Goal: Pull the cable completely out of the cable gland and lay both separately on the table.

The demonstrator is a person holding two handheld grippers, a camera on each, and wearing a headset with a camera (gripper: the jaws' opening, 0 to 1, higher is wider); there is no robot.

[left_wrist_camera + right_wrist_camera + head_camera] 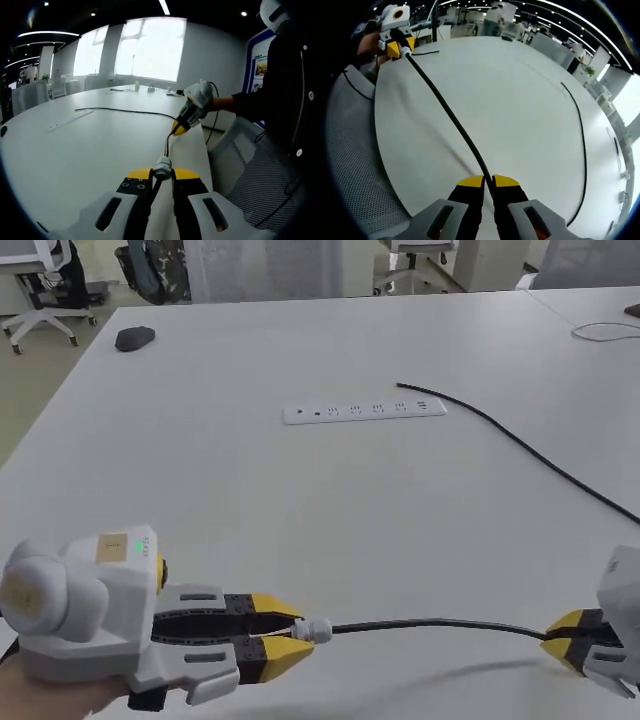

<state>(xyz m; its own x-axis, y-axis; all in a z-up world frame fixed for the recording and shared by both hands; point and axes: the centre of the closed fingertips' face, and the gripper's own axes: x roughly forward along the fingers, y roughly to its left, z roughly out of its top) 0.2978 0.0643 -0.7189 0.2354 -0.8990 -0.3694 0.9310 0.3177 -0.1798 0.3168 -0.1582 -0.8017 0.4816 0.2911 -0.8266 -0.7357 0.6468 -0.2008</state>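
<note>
Currently left tongs [304, 632] clamped on cable gland [319, 629]; right tongs [553, 640] clamped on cable [440, 623], which spans between them above the tabletop [300, 500], one end entering the gland.

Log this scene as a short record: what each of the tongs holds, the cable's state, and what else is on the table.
Left tongs: shut on the cable gland
Right tongs: shut on the cable
Cable: threaded in the gland, stretched between both tongs
Task state: not yet separated or laid down
Table: power strip, second black cable, dark mouse
</note>
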